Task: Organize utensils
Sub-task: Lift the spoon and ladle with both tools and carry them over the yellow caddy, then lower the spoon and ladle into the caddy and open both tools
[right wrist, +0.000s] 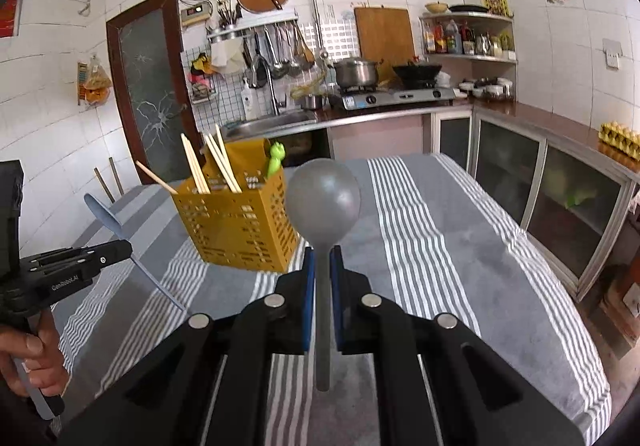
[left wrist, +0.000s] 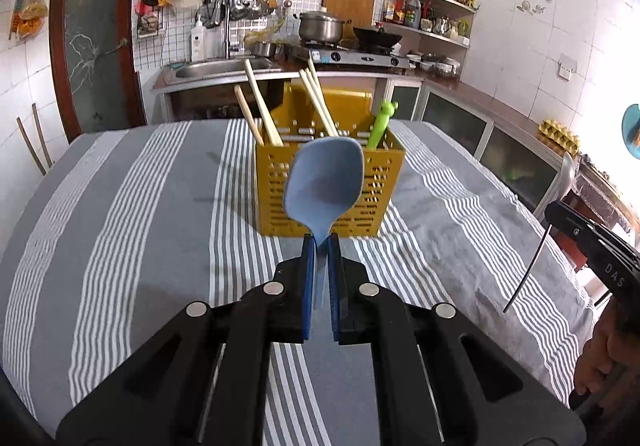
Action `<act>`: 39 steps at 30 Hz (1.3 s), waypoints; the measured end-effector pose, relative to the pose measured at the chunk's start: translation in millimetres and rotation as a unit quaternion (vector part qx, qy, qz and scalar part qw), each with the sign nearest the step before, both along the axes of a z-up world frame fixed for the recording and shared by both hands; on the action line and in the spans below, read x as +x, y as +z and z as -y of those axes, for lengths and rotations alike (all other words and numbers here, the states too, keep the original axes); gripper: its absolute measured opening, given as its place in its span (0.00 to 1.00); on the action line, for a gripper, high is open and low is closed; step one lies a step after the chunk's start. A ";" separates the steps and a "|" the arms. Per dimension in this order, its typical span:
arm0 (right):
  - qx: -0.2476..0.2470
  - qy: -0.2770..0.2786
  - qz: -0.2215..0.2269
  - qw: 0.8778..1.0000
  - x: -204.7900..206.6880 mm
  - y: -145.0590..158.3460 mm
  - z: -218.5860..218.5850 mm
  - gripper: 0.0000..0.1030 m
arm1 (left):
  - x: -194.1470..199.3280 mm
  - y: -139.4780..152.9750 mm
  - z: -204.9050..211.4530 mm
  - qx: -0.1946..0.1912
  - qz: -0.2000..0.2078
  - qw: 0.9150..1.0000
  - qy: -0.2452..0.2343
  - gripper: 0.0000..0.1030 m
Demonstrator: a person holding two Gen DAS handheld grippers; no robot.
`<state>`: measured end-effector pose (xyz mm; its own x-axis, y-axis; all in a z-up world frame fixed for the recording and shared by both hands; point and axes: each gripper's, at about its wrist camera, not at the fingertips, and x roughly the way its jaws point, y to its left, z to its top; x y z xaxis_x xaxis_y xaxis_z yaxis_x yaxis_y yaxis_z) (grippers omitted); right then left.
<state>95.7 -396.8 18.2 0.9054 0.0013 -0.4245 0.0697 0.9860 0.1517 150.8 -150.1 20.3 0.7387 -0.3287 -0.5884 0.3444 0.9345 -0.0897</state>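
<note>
Left gripper (left wrist: pixel 320 242) pinches a blue spoon (left wrist: pixel 324 182) by the handle, bowl up and tilted, held above the striped cloth table (left wrist: pixel 120 206) in front of the yellow basket (left wrist: pixel 332 182). Only the left wrist view shows the spoon's hollow face; the right wrist view catches it edge-on at far left, as a thin blade (right wrist: pixel 105 216).

Right gripper (right wrist: pixel 321 258) pinches a gray spoon (right wrist: pixel 323 202) upright, round bowl on top, handle end hanging below the fingers. The left wrist view shows of it just a thin dark handle (left wrist: pixel 528 270) at far right.

Basket stands mid-table, holding wooden chopsticks (left wrist: pixel 260 106) leaning left and a green utensil (left wrist: pixel 380 122) in the right side. Bare cloth on both sides of the basket; table edge drops off right toward the cabinets (right wrist: pixel 560 186).
</note>
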 end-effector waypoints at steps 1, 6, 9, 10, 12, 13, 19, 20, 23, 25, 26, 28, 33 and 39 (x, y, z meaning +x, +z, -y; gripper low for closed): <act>-0.002 0.001 0.003 1.000 0.0 2.7 -1.3 0.08 | 0.2 3.9 -0.9 0.000 0.004 1.000 0.000 0.05; -0.010 0.006 0.025 1.000 1.0 21.8 -5.9 0.08 | 1.0 21.2 -5.3 -0.004 0.023 1.000 0.000 0.05; -0.016 0.010 0.037 0.999 2.8 33.8 -9.2 0.08 | 3.3 32.8 -7.2 -0.005 0.035 0.999 0.001 0.05; -0.017 0.012 0.041 0.999 3.4 37.7 -10.5 0.08 | 4.2 36.5 -7.8 -0.006 0.038 0.999 0.002 0.05; -0.021 0.014 0.047 0.999 4.2 43.9 -12.8 0.08 | 4.9 44.0 -8.1 -0.006 0.046 0.999 0.002 0.05; -0.021 0.015 0.051 0.998 5.3 48.0 -13.4 0.08 | 5.2 48.2 -8.7 -0.008 0.050 0.999 0.003 0.05; -0.027 0.020 0.070 0.997 11.5 66.4 -19.0 0.08 | 8.2 72.3 -10.4 -0.011 0.077 0.997 0.002 0.05; -0.027 0.021 0.073 0.997 12.5 69.1 -19.7 0.08 | 8.9 75.0 -10.3 -0.011 0.079 0.997 0.002 0.05; -0.029 0.026 0.084 0.996 18.5 80.0 -22.7 0.08 | 12.5 87.2 -11.3 -0.014 0.090 0.996 0.000 0.05; -0.029 0.031 0.093 0.995 22.3 88.2 -25.3 0.08 | 15.6 93.1 -11.6 -0.015 0.095 0.995 -0.002 0.05; -0.029 0.034 0.098 0.994 25.1 93.0 -26.7 0.08 | 18.1 97.0 -12.2 -0.017 0.097 0.995 -0.003 0.05; -0.032 0.037 0.107 0.993 30.4 100.4 -30.7 0.08 | 23.8 104.9 -13.5 -0.023 0.100 0.995 -0.004 0.05; -0.033 0.050 0.123 0.991 44.4 113.2 -40.1 0.08 | 38.0 119.9 -18.1 -0.032 0.111 0.993 -0.001 0.05; -0.030 0.061 0.132 0.989 71.2 118.6 -48.0 0.08 | 58.9 127.5 -17.6 -0.044 0.114 0.993 0.002 0.05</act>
<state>166.9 -348.8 136.8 0.9793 0.0994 -0.1761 -0.0846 0.9924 0.0896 209.7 -132.4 147.8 0.8506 -0.3679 -0.3756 0.3609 0.9281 -0.0917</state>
